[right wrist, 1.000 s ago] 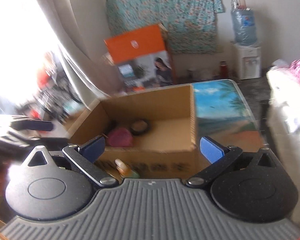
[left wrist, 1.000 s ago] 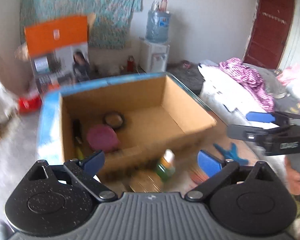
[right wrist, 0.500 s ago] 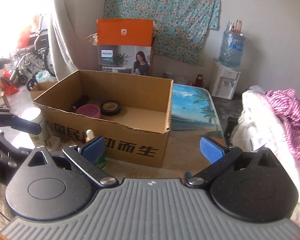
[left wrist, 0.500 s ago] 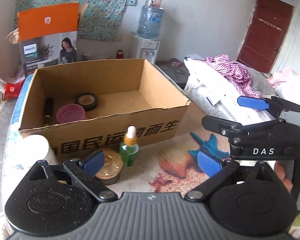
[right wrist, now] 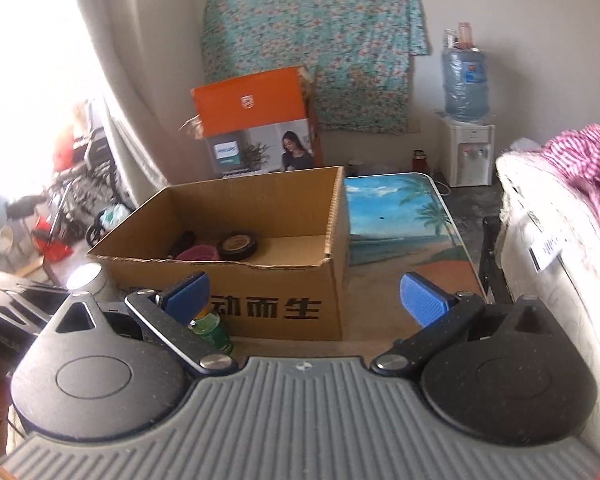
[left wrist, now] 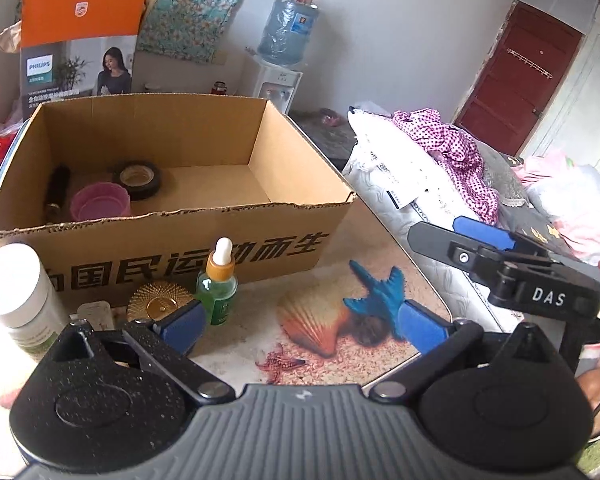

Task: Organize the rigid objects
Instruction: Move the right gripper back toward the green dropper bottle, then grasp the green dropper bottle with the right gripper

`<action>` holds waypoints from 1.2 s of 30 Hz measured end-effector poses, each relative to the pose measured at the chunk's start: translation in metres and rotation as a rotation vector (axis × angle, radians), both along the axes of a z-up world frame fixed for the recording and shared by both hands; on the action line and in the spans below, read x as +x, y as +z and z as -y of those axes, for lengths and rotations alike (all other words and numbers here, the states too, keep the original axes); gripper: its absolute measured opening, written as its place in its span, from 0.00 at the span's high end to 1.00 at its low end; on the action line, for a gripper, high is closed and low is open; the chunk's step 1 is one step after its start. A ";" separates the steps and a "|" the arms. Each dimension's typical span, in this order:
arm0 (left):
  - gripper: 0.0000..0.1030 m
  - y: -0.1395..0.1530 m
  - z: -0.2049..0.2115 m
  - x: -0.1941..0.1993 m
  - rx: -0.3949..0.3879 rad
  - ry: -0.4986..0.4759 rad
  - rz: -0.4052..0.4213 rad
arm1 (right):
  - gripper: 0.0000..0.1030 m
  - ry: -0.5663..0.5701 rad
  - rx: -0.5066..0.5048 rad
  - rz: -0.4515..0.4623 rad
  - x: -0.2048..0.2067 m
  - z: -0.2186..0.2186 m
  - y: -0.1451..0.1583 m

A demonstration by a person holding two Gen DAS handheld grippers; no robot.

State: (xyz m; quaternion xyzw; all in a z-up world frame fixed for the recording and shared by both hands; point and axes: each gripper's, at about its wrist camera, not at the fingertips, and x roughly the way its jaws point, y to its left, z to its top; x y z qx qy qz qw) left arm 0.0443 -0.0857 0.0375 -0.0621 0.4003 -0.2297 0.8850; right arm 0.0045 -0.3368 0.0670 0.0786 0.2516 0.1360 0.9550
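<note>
The green dropper bottle [left wrist: 217, 286] stands on the surface just in front of the cardboard box [left wrist: 172, 248], now nearer the left gripper [left wrist: 300, 326] than a second ago. Both grippers have steadied, fingers apart and empty, so a pickup looks next; the right gripper [right wrist: 306, 294] hovers beside it.

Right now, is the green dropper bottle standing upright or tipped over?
Upright. The green dropper bottle stands on the table in front of the cardboard box, outside it, its white dropper tip pointing up.

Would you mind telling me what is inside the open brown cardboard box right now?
The cardboard box holds a pink round bowl, a black roll of tape and a dark cylindrical object along its left side. The near wall hides the floor just behind it.
</note>
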 end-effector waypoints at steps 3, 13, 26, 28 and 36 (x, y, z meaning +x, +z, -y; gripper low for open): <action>0.00 -0.001 0.001 -0.001 -0.018 -0.034 0.017 | 0.01 -0.014 0.033 -0.016 -0.001 0.004 -0.009; 0.00 -0.020 0.027 -0.006 0.160 -0.079 0.112 | 0.01 -0.018 0.141 -0.089 0.006 0.015 -0.030; 0.15 -0.048 0.031 0.004 0.301 -0.003 0.259 | 0.10 0.142 0.177 -0.160 0.049 -0.044 -0.042; 0.23 -0.050 0.030 0.008 0.310 0.004 0.272 | 0.16 0.168 0.170 -0.167 0.057 -0.055 -0.043; 0.57 -0.055 0.022 0.023 0.277 0.027 0.271 | 0.56 0.221 0.129 -0.205 0.079 -0.092 -0.047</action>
